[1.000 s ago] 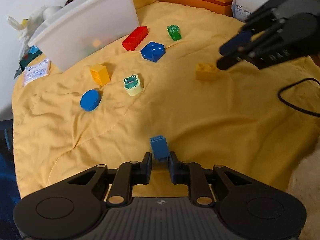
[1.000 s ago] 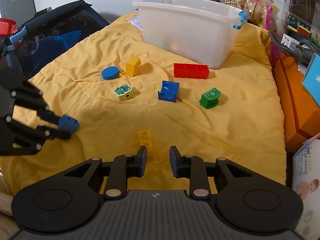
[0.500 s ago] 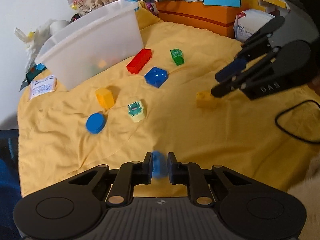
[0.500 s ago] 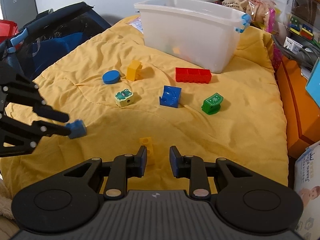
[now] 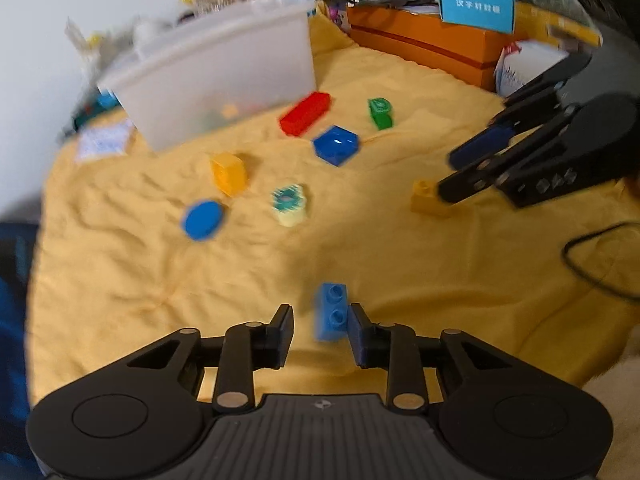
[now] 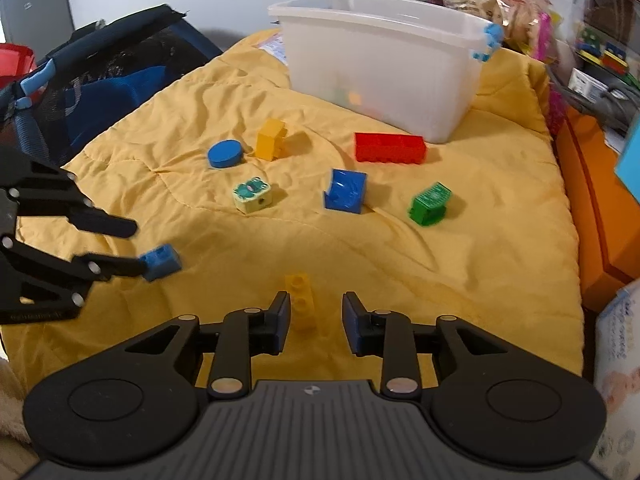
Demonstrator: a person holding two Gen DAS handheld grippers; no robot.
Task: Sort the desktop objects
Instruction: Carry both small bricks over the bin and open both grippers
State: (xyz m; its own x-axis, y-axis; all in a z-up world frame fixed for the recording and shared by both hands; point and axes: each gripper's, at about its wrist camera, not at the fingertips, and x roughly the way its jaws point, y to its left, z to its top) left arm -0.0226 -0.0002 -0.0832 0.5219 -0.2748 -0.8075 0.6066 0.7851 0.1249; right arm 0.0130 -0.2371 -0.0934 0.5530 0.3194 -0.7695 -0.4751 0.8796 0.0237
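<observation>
A small blue brick (image 5: 332, 316) sits between the jaws of my left gripper (image 5: 320, 314). The jaws are opening: the brick touches only the right pad and a gap shows at the left pad. The right wrist view shows this brick (image 6: 160, 262) at the tip of one finger of the left gripper (image 6: 136, 246). My right gripper (image 6: 317, 300) is opening too, low over the yellow blanket (image 6: 400, 264). A small yellow brick (image 6: 302, 306) lies between its fingers, nearer the left one, unpressed. A white bin (image 6: 380, 80) stands at the back.
Loose on the blanket lie a red long brick (image 6: 390, 148), a blue curved piece (image 6: 346, 192), a green piece (image 6: 430, 204), a frog block (image 6: 252, 194), a blue disc (image 6: 225, 154) and a yellow block (image 6: 272, 140). Orange box (image 6: 592, 208) right, dark bag (image 6: 100, 92) left.
The left jaws, shut on the blue brick before, have spread apart from it. The right jaws have widened around the small yellow brick. The left view has tilted up a little.
</observation>
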